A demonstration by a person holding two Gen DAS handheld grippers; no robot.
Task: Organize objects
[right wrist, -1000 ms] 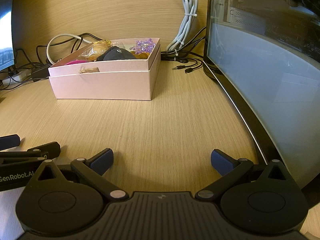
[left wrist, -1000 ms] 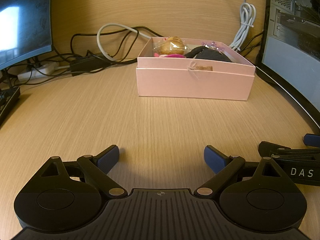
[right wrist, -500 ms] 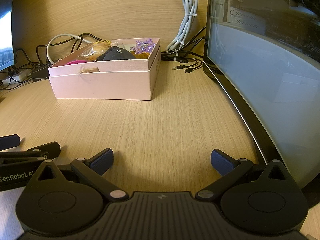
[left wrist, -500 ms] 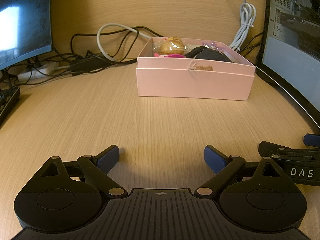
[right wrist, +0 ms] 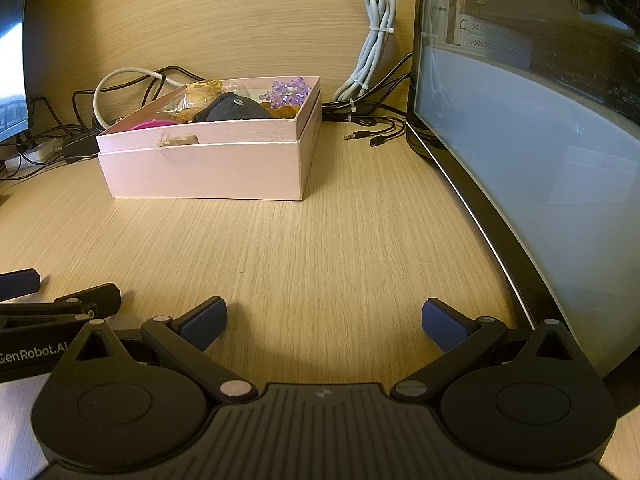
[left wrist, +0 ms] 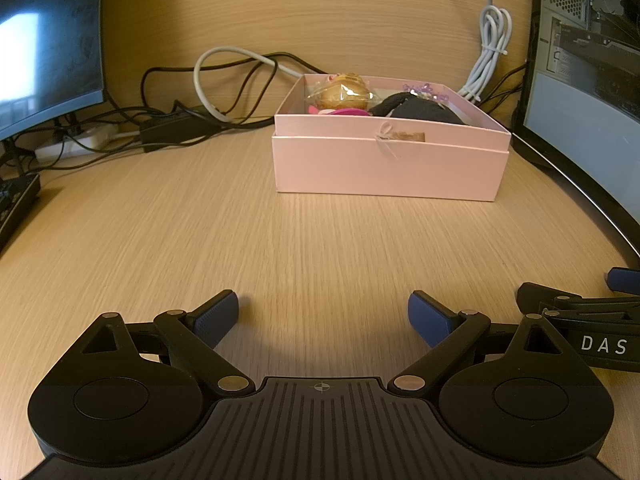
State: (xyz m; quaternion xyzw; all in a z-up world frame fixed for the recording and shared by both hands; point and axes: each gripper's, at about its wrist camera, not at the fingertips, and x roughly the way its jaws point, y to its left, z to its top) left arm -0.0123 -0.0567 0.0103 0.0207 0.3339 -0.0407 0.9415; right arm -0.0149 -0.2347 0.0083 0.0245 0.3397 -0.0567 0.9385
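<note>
A pink box [left wrist: 388,164] stands on the wooden desk, also in the right wrist view [right wrist: 204,168]. Inside lie a wrapped golden pastry [left wrist: 342,94], a black cloth item [left wrist: 416,110], a magenta item [left wrist: 348,112] and purple beads [right wrist: 290,90]. My left gripper [left wrist: 323,314] is open and empty, low over the desk well in front of the box. My right gripper [right wrist: 324,318] is open and empty, beside the left one, which shows at the left edge [right wrist: 60,304].
A curved monitor [right wrist: 540,160] stands along the right. Another monitor [left wrist: 44,44] and a keyboard edge [left wrist: 16,204] are at the left. Tangled cables [left wrist: 192,120] and a bundled white cable [right wrist: 372,40] lie behind the box by the wooden wall.
</note>
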